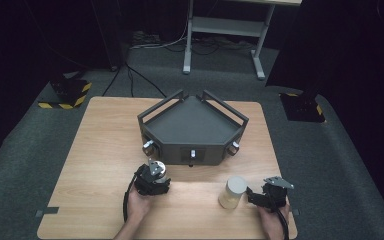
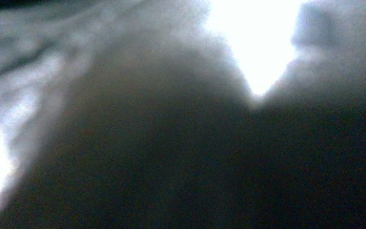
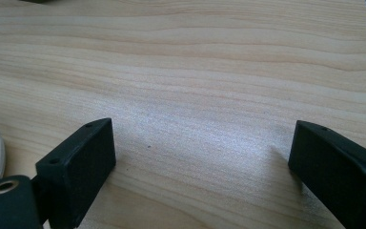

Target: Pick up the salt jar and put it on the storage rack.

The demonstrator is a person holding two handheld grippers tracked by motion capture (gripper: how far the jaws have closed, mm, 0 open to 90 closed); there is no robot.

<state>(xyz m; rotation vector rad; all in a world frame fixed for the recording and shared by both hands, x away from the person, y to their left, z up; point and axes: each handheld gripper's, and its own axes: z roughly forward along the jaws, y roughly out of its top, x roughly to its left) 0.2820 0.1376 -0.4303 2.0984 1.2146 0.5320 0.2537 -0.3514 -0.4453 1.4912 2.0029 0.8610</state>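
We see a lab or test studio: black curtains [image 1: 40, 30], grey carpet [image 1: 25, 165], hazard-taped floor stands [image 1: 66, 95], cables [image 1: 145, 42], a lone wooden table [image 1: 95, 150].

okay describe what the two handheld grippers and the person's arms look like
Both are black, blocky handheld grippers. The left gripper and the right gripper each carry a grey three-cornered plate on top and trail a black cable beside the forearm. The right one's jaws are flat rectangular black pads with small screw holes. The forearms are bare, with no sleeves showing.
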